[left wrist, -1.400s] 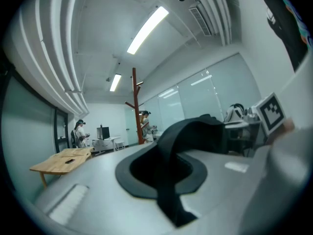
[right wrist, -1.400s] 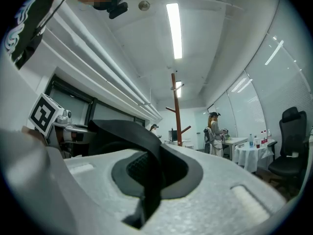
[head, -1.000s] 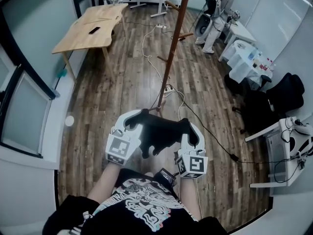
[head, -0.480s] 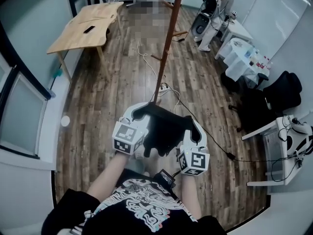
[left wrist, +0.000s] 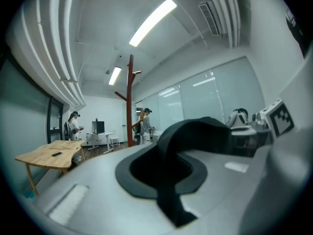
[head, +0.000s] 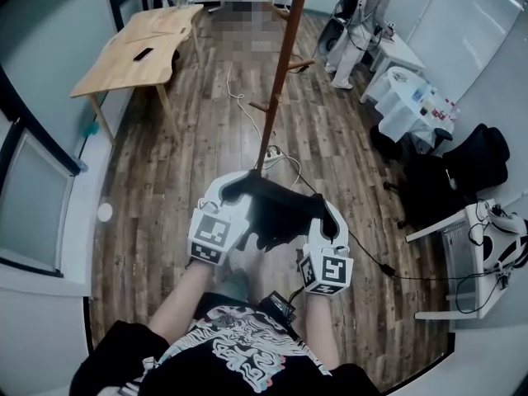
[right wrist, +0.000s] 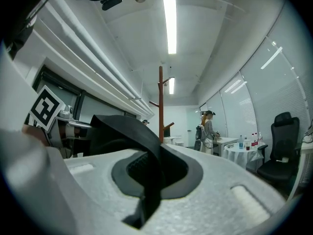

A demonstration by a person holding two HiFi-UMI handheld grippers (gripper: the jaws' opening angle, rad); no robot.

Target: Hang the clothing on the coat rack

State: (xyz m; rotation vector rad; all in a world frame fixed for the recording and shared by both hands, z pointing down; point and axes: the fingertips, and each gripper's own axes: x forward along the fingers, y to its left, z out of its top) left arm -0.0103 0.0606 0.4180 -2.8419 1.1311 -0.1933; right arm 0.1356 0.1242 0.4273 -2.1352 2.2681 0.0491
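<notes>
A black garment [head: 276, 219] hangs stretched between my two grippers, in front of my chest. My left gripper [head: 237, 190] is shut on its left edge, my right gripper [head: 327, 213] on its right edge. In the left gripper view the black cloth [left wrist: 178, 148] lies pinched across the left gripper [left wrist: 171, 173]. The right gripper view shows the same fold of cloth [right wrist: 142, 146] in the right gripper [right wrist: 151, 175]. The brown wooden coat rack [head: 280, 64] stands straight ahead on the floor, its foot hidden behind the garment. It also rises in the distance as a coat rack [left wrist: 130, 102] and coat rack [right wrist: 160, 102].
A wooden table [head: 136, 52] stands at the back left. A person [head: 356, 23] stands at the back right beside a white-clothed table [head: 408, 97]. A black office chair [head: 478, 159] and a white rack [head: 470, 250] are at the right. Cables [head: 367, 250] cross the wood floor.
I have come closer to the coat rack; its foot now sits just behind the garment. Both grippers still hold the garment, carried slightly forward.
</notes>
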